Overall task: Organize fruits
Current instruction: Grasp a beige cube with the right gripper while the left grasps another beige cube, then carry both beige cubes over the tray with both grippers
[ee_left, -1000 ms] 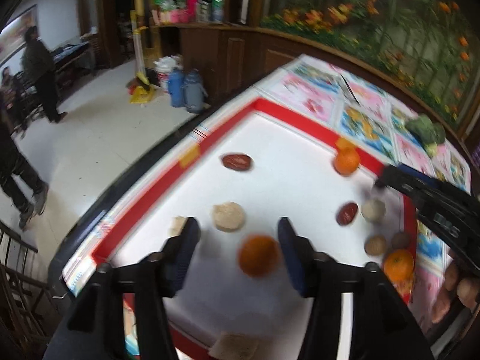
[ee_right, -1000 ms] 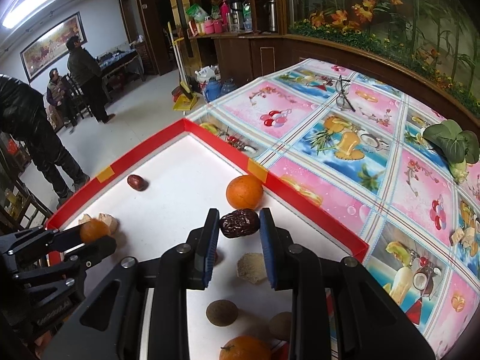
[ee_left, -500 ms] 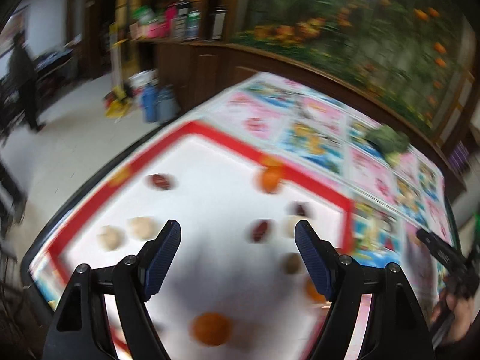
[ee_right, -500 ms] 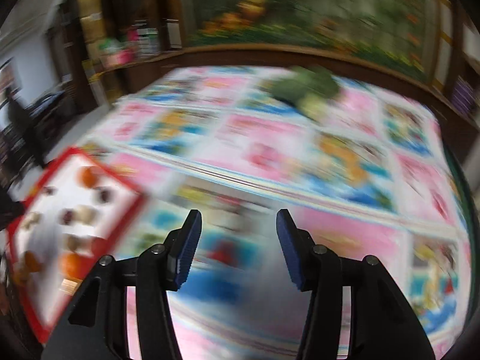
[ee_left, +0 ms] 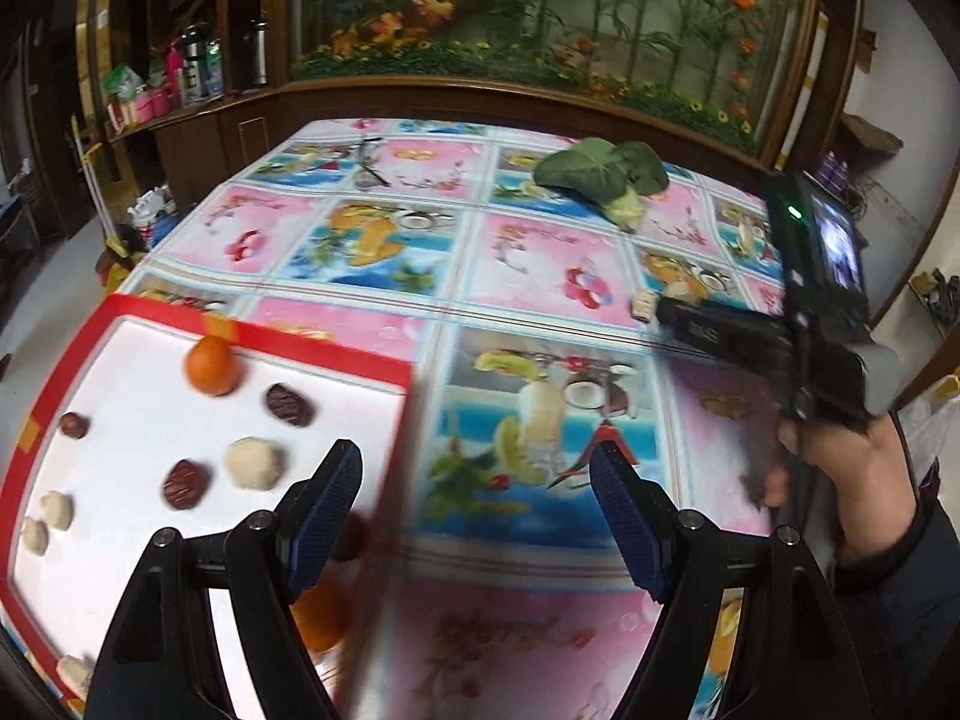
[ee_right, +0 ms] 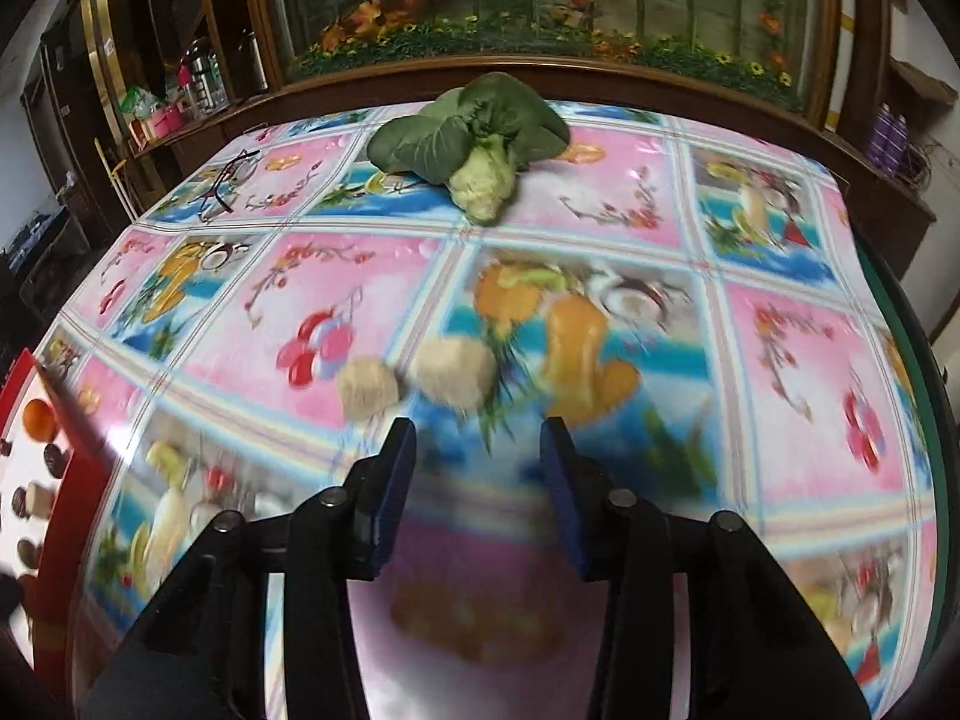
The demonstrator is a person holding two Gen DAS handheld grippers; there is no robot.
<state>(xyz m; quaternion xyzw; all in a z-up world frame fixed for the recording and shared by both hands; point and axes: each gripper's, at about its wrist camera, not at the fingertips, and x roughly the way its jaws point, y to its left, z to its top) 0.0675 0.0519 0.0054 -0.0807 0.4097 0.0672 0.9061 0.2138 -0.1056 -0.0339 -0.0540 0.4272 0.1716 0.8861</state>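
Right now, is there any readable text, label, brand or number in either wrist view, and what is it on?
No text can be read in either view.
Right gripper body, left wrist view: pale lettering, too blurred to read.
Its small screen: a glowing picture, no legible characters.
Tablecloth: fruit and flower prints only, no words visible.
Bottles on the shelf: labels too small to read.

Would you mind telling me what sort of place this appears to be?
Probably a home or restaurant dining room: a large table under a glossy fruit-print tablecloth, a long wooden-framed planter of artificial flowers, and thermos flasks on a sideboard.
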